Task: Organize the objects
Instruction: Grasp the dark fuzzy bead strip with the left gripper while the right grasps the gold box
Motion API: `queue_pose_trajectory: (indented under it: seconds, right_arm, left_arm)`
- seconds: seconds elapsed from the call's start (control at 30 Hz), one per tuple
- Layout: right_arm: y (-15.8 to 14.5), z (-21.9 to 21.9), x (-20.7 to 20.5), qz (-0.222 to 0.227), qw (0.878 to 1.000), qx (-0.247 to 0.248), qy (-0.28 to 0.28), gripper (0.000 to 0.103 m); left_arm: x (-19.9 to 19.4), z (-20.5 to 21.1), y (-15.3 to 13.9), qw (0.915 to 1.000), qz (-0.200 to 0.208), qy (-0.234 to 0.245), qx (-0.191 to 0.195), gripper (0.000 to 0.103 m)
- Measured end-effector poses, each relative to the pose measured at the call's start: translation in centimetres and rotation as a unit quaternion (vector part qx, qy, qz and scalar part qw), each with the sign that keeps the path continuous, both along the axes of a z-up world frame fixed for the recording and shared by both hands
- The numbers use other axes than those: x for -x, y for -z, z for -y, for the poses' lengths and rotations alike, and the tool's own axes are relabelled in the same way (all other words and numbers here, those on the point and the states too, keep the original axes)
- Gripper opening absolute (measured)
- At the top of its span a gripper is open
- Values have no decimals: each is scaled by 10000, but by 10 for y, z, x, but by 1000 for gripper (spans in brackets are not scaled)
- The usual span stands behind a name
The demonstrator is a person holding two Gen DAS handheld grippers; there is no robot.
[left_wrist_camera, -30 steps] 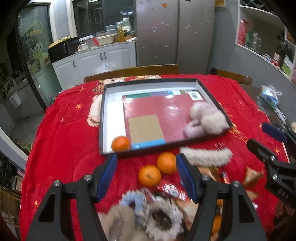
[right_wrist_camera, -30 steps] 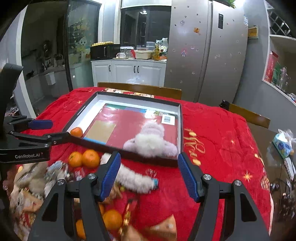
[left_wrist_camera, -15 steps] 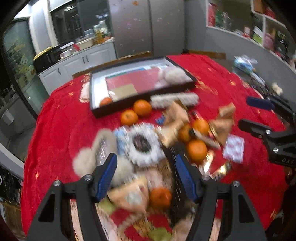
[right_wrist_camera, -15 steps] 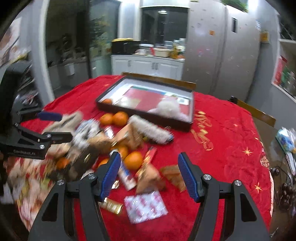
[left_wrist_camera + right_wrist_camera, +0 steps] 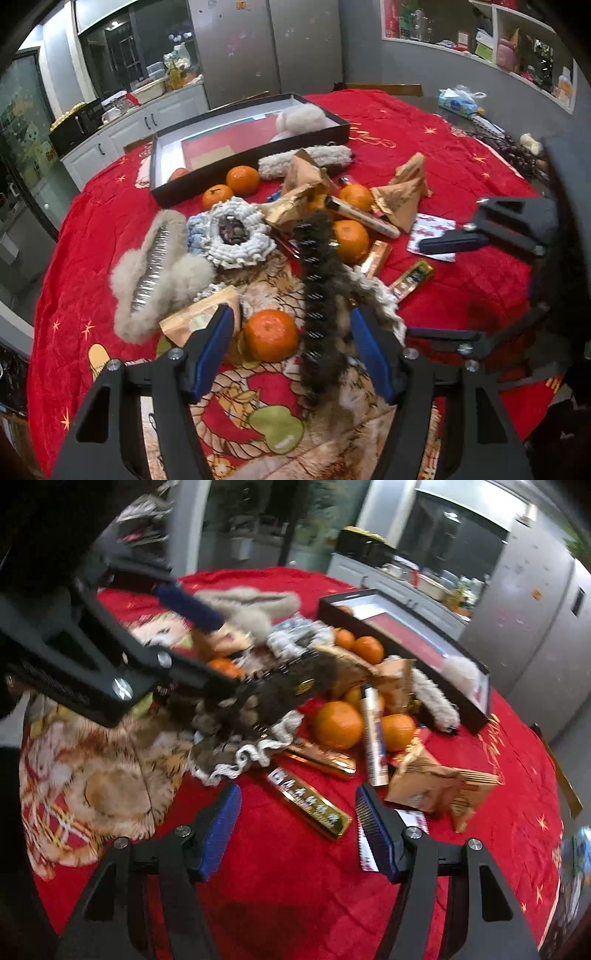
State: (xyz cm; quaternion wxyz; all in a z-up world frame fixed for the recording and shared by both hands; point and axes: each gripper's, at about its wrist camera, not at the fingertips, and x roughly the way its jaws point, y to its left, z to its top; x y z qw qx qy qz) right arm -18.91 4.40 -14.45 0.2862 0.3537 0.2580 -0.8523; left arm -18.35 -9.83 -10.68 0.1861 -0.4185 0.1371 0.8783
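A pile of objects lies on the red tablecloth: oranges, furry hair clips, scrunchies, brown snack packets and gold bars. My left gripper [image 5: 291, 341] is open and empty, low over an orange [image 5: 270, 334] and beside a dark furry clip [image 5: 319, 280]. My right gripper [image 5: 297, 823] is open and empty over a gold bar [image 5: 308, 805]. It also shows at the right of the left wrist view [image 5: 436, 286]. A black tray [image 5: 243, 173] at the far side holds a fluffy white clip [image 5: 299, 118] and one orange [image 5: 179, 172].
A white furry clip [image 5: 303, 160] lies in front of the tray. A beige furry clip [image 5: 155, 266] lies at the left. A tiger-print cloth [image 5: 92, 775] covers the near table edge. A tissue pack [image 5: 456, 103] sits at the far right.
Both grippers have pulled back from the tray toward the near edge of the table and dropped lower over the pile. Both stay open and empty.
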Motion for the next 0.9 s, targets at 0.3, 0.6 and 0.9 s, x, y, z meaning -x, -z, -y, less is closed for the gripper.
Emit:
queue_pose_trajectory:
  seconds: [0.3,0.6,0.9]
  right_arm:
    - [9,-3,29,359,9988,229,-244,64]
    - [8,-11,21,615,9963,328,-503,31]
    - [6,-20,1,704,9967,163,-366,20]
  left_arm:
    - [1,-8,6,9997,6,173,192,66]
    - [18,-17,22,9988,260,377,160,57]
    - [20,-23,25,9985,258,474,98,44]
